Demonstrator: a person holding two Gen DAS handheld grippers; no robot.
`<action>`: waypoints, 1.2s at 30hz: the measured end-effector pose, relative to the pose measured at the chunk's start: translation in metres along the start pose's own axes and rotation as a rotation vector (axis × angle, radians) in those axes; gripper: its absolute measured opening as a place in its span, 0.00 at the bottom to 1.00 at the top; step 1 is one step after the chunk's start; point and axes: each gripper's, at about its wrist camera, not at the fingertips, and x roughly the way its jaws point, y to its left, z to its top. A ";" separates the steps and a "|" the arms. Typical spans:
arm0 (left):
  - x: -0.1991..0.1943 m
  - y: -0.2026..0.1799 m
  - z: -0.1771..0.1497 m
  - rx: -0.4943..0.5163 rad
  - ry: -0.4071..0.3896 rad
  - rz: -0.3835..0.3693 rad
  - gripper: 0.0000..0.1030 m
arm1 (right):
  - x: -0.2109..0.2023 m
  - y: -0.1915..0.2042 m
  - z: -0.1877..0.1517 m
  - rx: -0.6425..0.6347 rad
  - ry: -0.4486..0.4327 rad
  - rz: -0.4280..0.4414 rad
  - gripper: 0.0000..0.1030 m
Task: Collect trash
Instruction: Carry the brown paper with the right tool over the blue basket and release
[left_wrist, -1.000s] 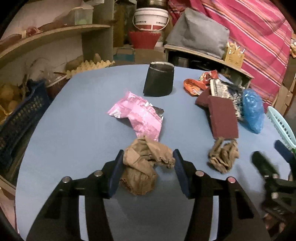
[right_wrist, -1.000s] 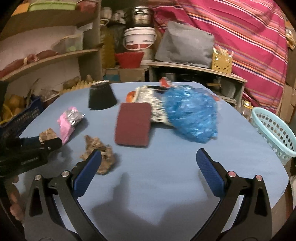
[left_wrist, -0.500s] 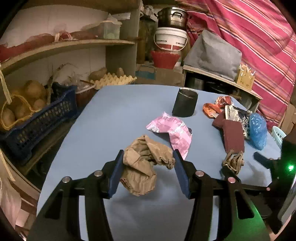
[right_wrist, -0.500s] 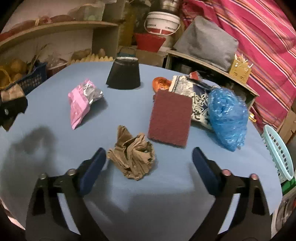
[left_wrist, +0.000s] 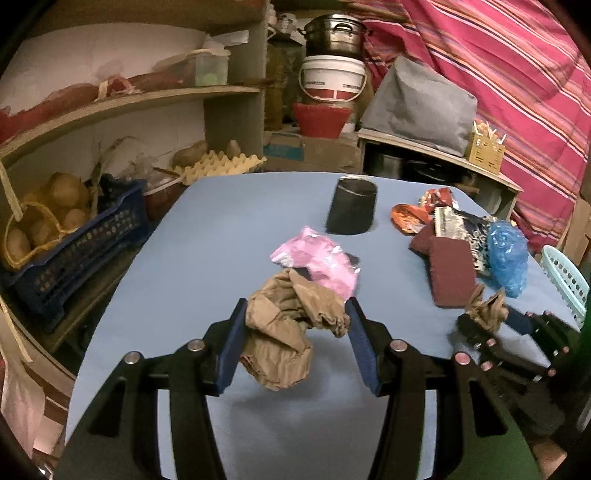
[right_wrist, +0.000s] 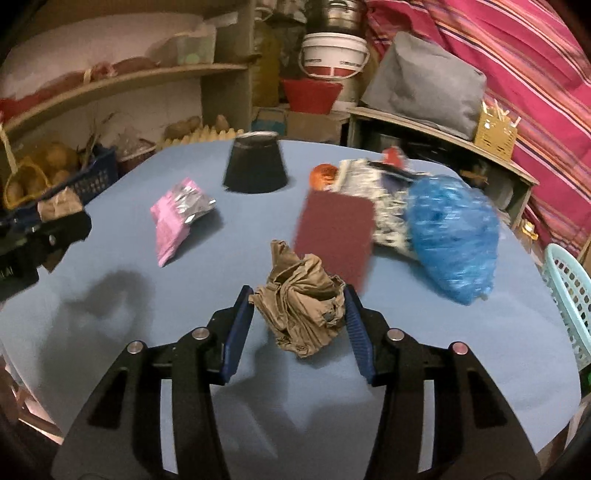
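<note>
A: What does the left claw (left_wrist: 293, 328) hold?

B: It is clamped on a crumpled brown paper (left_wrist: 286, 332), lifted above the blue table (left_wrist: 207, 236).

A: And the right claw (right_wrist: 295, 314)?

B: Closed around a second brown paper wad (right_wrist: 301, 302). A pink wrapper (right_wrist: 177, 216) lies ahead to its left, a blue plastic bag (right_wrist: 452, 236) ahead right.

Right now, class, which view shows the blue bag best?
The right wrist view: the blue bag sits large and whole on the table, though blurred. In the left wrist view it is small, at the far right beside the maroon pad.
</note>
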 end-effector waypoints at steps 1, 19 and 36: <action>0.001 -0.009 0.002 0.006 -0.003 -0.006 0.51 | -0.003 -0.010 0.001 0.010 -0.004 -0.002 0.48; 0.021 -0.175 0.035 0.079 -0.057 -0.128 0.51 | -0.061 -0.215 0.017 0.147 -0.100 -0.144 0.48; 0.024 -0.384 0.067 0.213 -0.075 -0.390 0.51 | -0.112 -0.423 -0.024 0.331 -0.062 -0.306 0.49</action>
